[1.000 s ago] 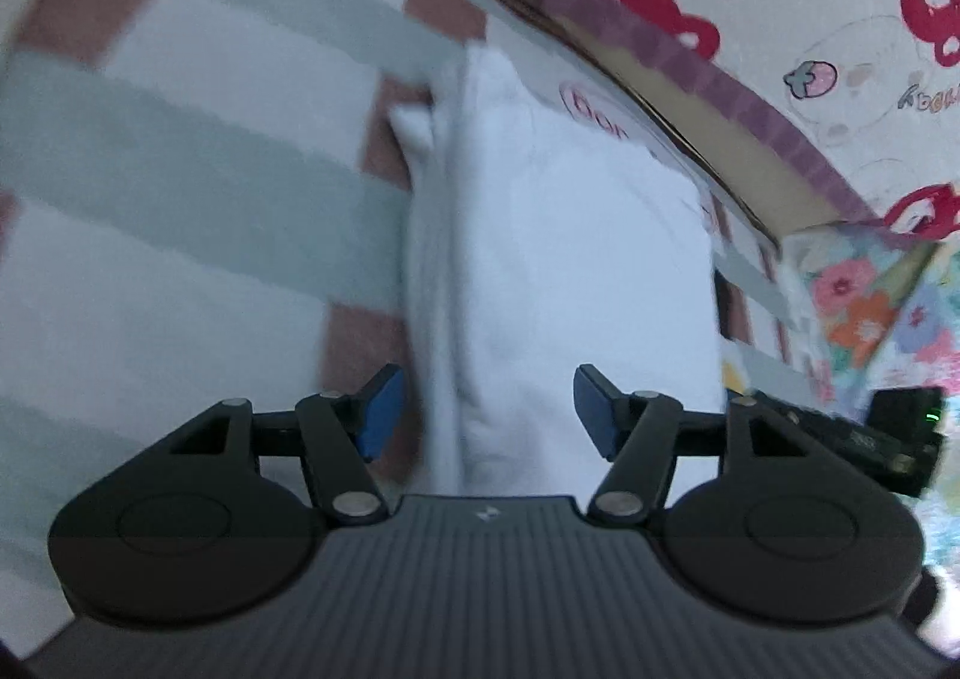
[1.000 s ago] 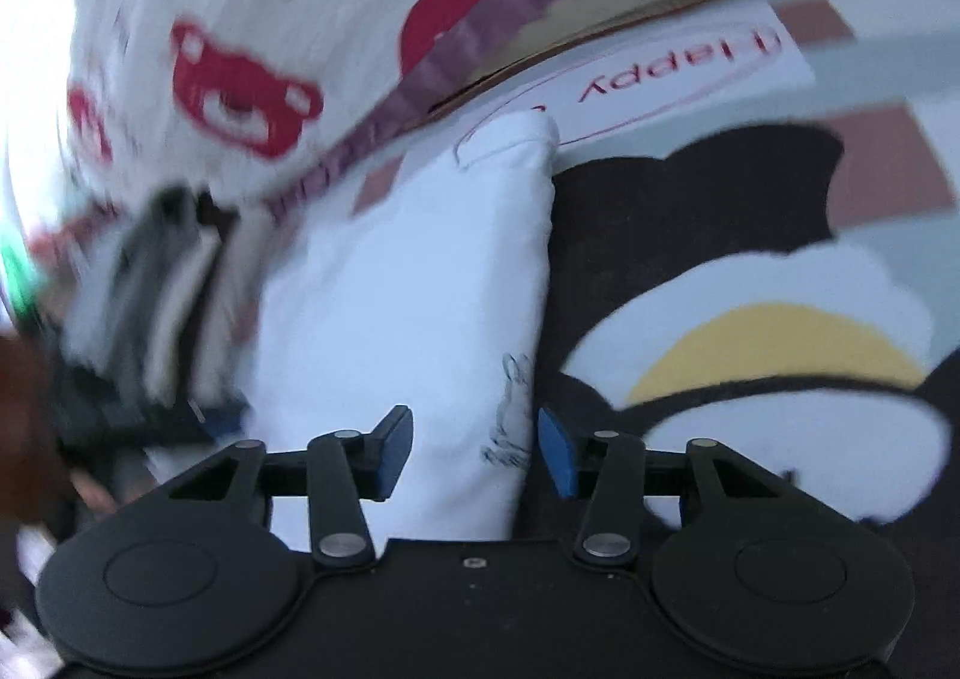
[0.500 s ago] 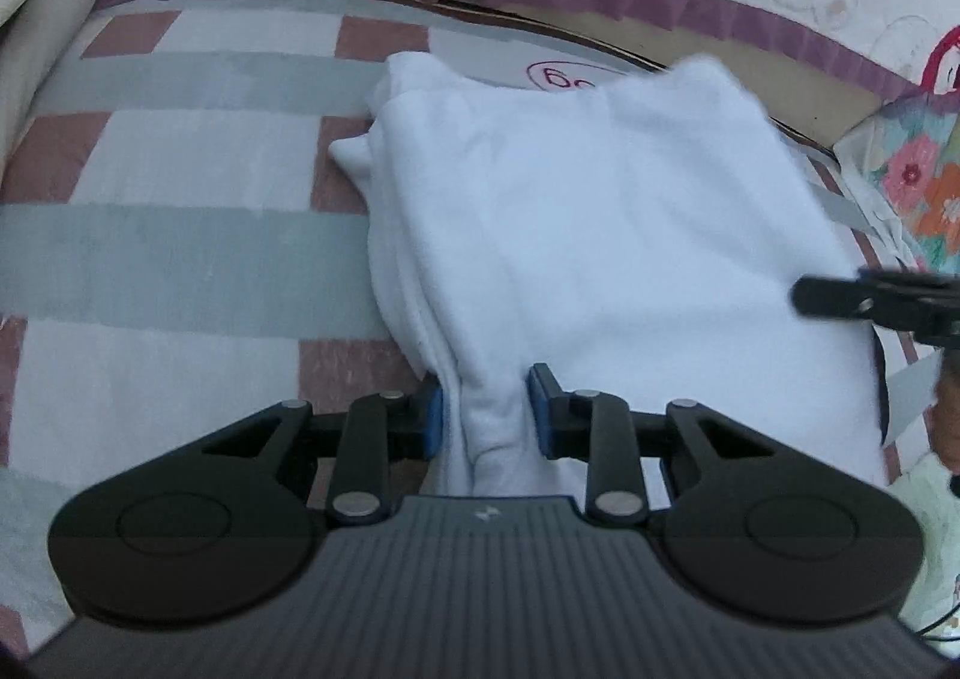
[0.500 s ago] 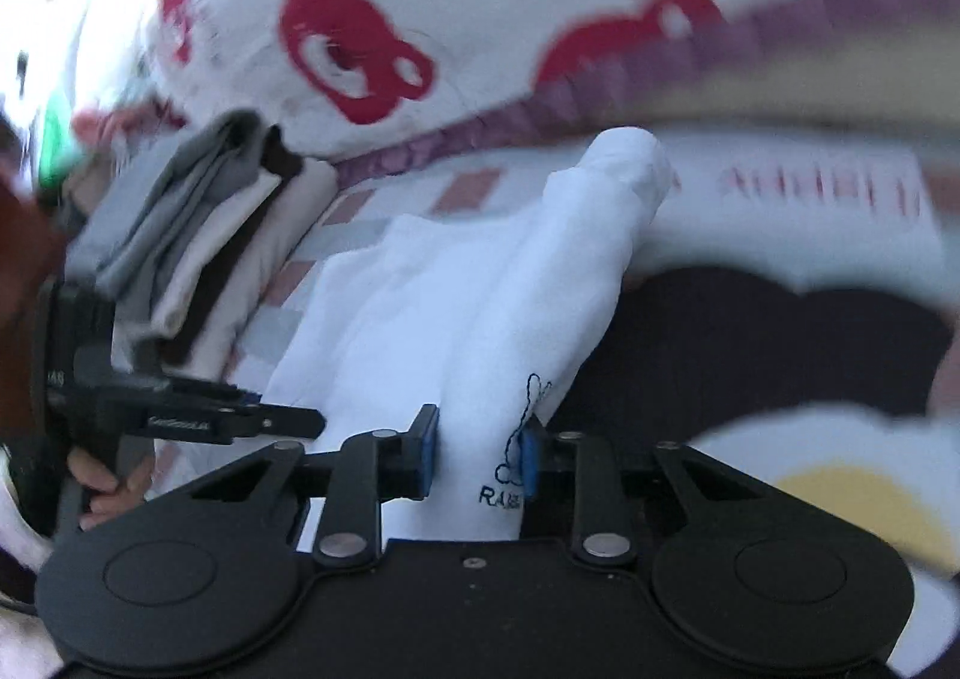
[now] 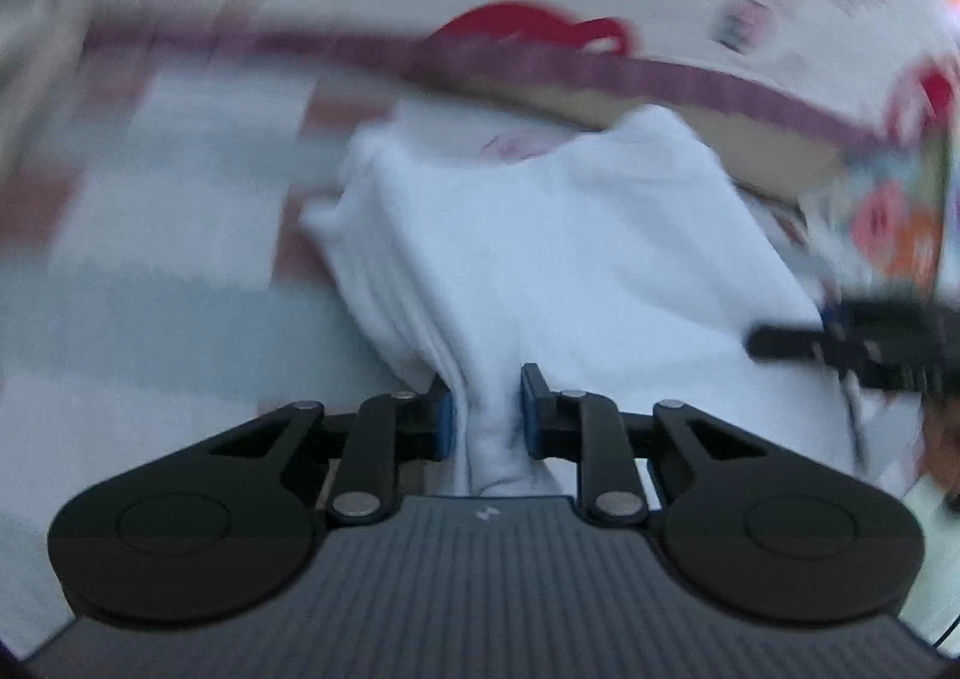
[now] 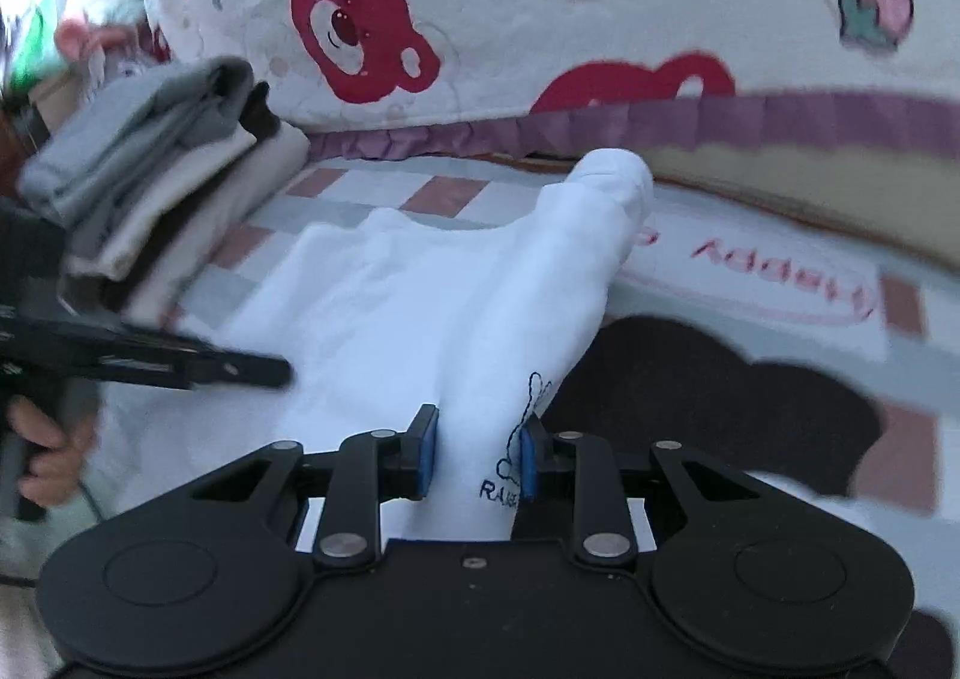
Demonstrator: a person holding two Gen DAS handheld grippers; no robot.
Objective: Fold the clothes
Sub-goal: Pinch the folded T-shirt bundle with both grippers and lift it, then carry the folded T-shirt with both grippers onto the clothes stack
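Note:
A folded white garment (image 5: 558,259) lies on a checked bed sheet (image 5: 150,271). My left gripper (image 5: 485,413) is shut on the garment's near left edge. My right gripper (image 6: 474,454) is shut on the garment's (image 6: 420,307) near right edge, beside a small blue rabbit embroidery (image 6: 522,439). The near edge is lifted between the two grippers. The right gripper shows at the right of the left wrist view (image 5: 840,337), and the left gripper at the left of the right wrist view (image 6: 180,364).
A stack of folded grey, cream and dark clothes (image 6: 156,187) sits at the left. A quilt with red bears (image 6: 540,18) and a purple frill runs along the back. A black garment with a white and yellow print (image 6: 720,397) lies at the right.
Both grippers closed on the white garment's near edge about half a second ago and have since raised it. The left wrist view is now blurred by motion.

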